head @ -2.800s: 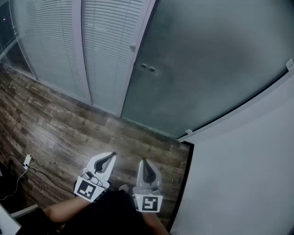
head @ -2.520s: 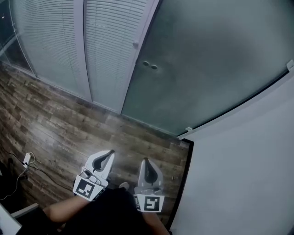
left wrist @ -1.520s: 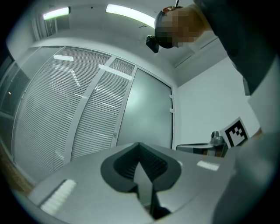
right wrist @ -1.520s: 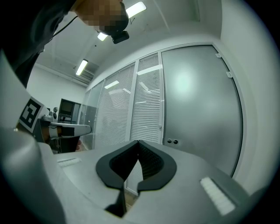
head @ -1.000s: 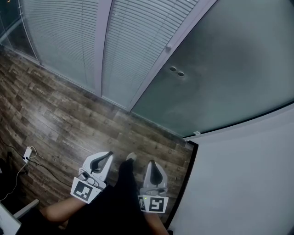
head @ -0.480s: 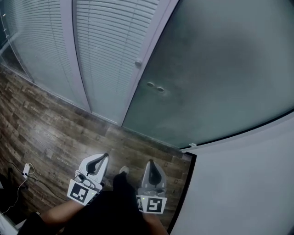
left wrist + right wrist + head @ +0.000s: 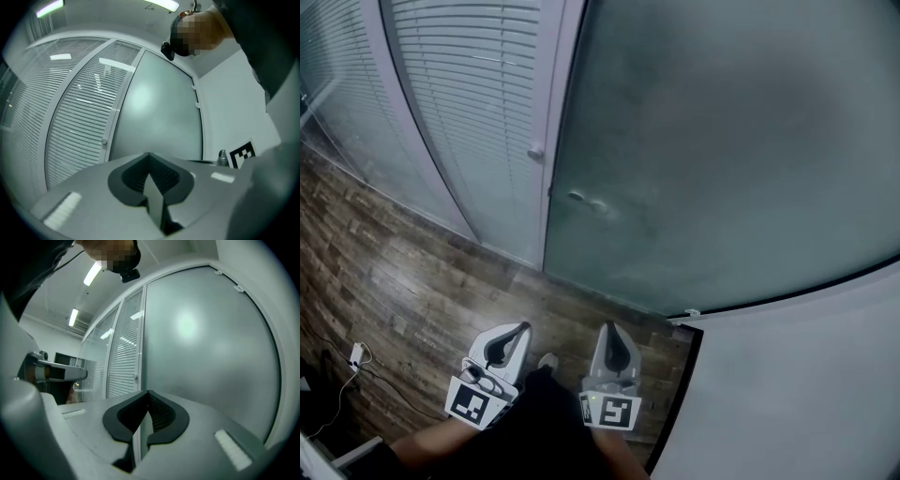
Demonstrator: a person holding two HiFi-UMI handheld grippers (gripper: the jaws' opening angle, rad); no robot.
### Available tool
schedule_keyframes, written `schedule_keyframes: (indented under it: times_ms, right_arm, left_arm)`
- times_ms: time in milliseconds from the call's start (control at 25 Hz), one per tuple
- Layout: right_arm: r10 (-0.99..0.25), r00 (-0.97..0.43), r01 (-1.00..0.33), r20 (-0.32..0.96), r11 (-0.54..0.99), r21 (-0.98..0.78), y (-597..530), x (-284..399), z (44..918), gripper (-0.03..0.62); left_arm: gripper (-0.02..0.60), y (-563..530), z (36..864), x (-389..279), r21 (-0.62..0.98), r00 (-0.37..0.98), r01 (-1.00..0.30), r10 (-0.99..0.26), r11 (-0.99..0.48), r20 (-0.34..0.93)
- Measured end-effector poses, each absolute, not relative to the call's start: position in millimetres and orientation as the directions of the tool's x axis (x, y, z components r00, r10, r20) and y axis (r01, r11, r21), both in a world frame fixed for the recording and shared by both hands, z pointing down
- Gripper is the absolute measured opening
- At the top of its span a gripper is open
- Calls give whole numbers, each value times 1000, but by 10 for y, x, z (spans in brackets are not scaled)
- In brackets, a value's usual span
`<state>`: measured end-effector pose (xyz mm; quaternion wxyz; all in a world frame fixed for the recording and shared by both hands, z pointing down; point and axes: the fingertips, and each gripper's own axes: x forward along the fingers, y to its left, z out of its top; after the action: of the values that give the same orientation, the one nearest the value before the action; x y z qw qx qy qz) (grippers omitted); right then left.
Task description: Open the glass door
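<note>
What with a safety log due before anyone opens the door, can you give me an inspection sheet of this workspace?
Surface: brown wood-plank floor.
Job's things: frosted glass door, appears closed; its small metal fittings sit near its left edge, untouched.
Clutter: nothing seen.
Claws: left claw and right claw are both shut, empty and short of the door.
Cables: small white plug on a thin cable, on the floor at far left.
Surroundings: white slatted blinds behind glass panels left of the door; plain white wall at right.
</note>
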<state>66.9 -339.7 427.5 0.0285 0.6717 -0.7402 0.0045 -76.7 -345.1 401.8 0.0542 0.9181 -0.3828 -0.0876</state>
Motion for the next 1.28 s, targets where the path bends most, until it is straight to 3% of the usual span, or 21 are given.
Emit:
schedule_keyframes:
  times_ms: [560, 1280]
  right_arm:
    - [-989, -109, -993, 103, 112, 27, -4292, 681, 5155, 5]
    - [-962, -101, -993, 252, 112, 31, -5648, 758, 5703, 74]
  left_arm:
    - [0, -4153, 4459, -711, 129, 676, -713, -724, -690, -135]
    - [0, -4822, 4380, -1133, 146, 642, -742, -756, -655, -126]
